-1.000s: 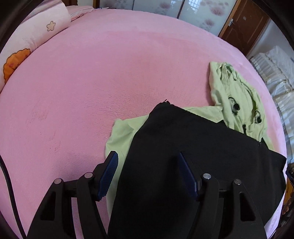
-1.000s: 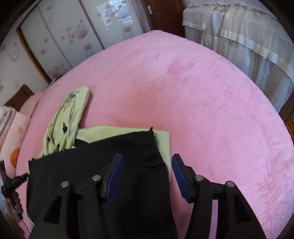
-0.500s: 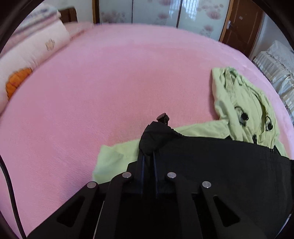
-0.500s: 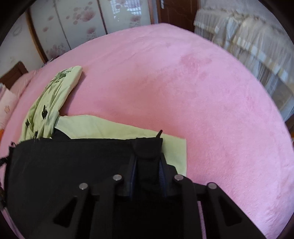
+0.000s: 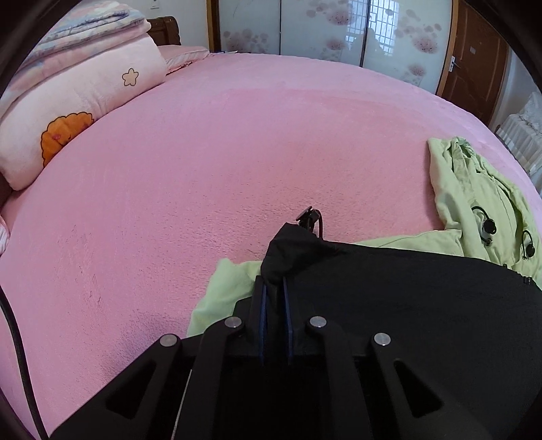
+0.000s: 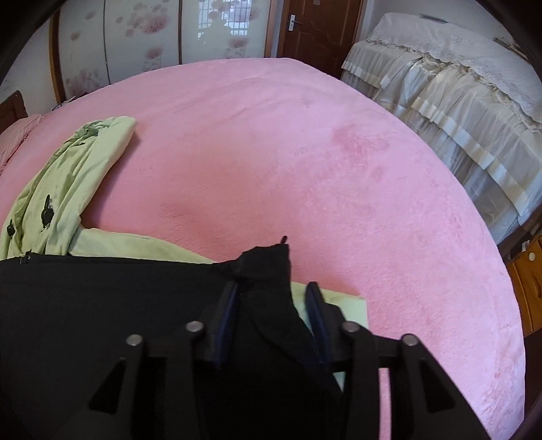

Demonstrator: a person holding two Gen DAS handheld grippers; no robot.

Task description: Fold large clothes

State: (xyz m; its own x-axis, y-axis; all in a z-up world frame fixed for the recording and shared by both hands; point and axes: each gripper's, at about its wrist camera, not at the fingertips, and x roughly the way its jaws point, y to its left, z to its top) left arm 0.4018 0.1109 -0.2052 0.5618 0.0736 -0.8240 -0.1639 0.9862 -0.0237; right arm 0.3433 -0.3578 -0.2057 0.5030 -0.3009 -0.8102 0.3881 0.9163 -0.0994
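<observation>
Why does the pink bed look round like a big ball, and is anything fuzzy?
Left wrist view: the fisheye lens bends the pink bed into a dome, with dark corners; daylight glows through the sliding doors. Right wrist view: same bulge; the black garment is too dark for detail, and nothing looks blurred.

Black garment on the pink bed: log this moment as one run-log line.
left gripper: shut on black garment corner | right gripper: parted around its other corner | green jacket: underneath | fold: not yet made

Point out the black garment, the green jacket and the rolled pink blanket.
black garment (image 5: 406,298), left wrist view, on its flat middle.
green jacket (image 5: 474,189), left wrist view, on the crumpled upper part.
rolled pink blanket (image 5: 84,91), left wrist view, on its side.
</observation>
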